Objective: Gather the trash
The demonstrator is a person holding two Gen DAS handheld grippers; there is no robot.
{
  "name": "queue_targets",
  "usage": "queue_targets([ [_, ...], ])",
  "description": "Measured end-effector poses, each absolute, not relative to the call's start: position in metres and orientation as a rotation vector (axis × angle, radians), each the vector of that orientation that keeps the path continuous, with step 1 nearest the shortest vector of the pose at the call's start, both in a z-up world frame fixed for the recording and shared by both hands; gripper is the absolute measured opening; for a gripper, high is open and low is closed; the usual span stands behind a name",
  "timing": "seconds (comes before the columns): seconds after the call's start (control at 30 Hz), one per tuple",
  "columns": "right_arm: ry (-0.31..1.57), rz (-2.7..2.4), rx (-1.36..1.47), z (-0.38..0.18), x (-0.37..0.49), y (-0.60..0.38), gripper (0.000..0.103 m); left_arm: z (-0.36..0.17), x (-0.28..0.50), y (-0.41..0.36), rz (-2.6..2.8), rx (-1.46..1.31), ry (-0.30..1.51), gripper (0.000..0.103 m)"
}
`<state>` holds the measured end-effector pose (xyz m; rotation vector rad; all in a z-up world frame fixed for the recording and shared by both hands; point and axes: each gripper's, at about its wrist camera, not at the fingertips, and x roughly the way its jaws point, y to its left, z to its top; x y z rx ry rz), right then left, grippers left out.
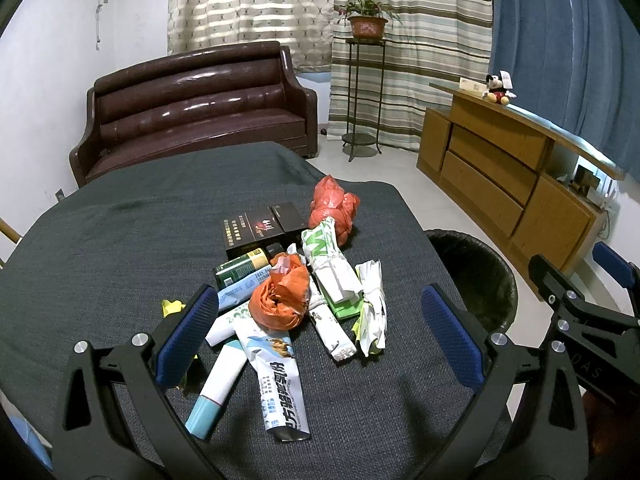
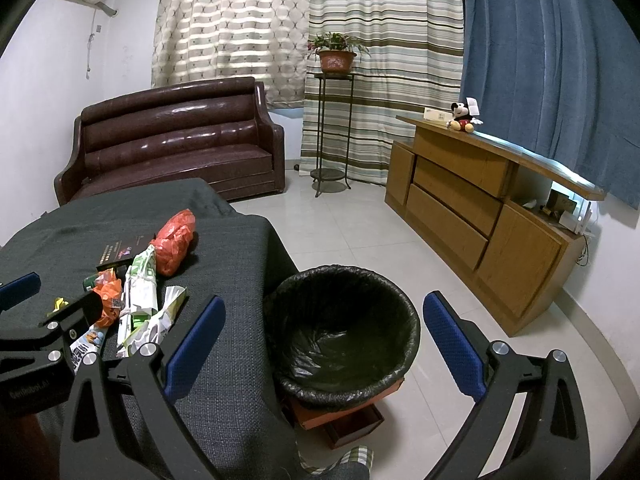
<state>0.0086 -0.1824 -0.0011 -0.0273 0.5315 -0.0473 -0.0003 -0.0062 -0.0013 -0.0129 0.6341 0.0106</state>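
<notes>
While both claws hang above the scene w/ nothing between their pads, the trash sits heaped on the dark grey table [image 1: 100,240]. Left gripper [image 1: 320,332] is spread wide, blue pads either side of the pile, no contact w/ anything. Right gripper [image 2: 320,344] is spread wide too, framing the bin [image 2: 340,332] from above; its left pad is over the table edge, right pad over the floor tiles.

Pile, seen from left wrist cam: crumpled orange bag [image 1: 280,296] at center, w/ a white-blue printed pouch [image 1: 280,384] running to 6 o'clock of it. White tube w/ teal cap [image 1: 218,392] at 7 o'clock, touching the pouch. Dark green can [image 1: 240,266] at 10 o'clock of the orange bag, black box [image 1: 260,228] beyond at 12 o'clock. White-green wrapper [image 1: 328,260] lies at 1–2 o'clock; a second orange bag [image 1: 334,208] farther out at 1 o'clock, touching that wrapper's far end. White crumpled wrapper [image 1: 372,304] at 3 o'clock. Small yellow scrap [image 1: 172,306] at 9 o'clock, partly hidden by left pad.

Bin is lined w/ black bag, stands on the floor just beside the table's right edge, at 3 o'clock of the pile; nothing visible inside but the liner. Under it a reddish box-like base [image 2: 340,420].

Room bkgd: brown sofa [image 2: 172,148] at 11 o'clock, wooden cabinet [image 2: 480,216] at 2 o'clock.
</notes>
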Motion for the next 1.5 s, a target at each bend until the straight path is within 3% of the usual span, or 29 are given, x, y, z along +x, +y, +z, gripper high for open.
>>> queue_targets([
  [0.83, 0.546, -0.040, -0.025, -0.022, 0.010, -0.185, 0.096, -0.010, -0.003, -0.003, 0.008, -0.013, 0.646, 0.099],
  [1.5, 0.603, 0.012, -0.016, -0.025, 0.020, -0.167, 0.096, -0.026, -0.016, 0.065, 0.108, -0.042, 0.743, 0.079],
])
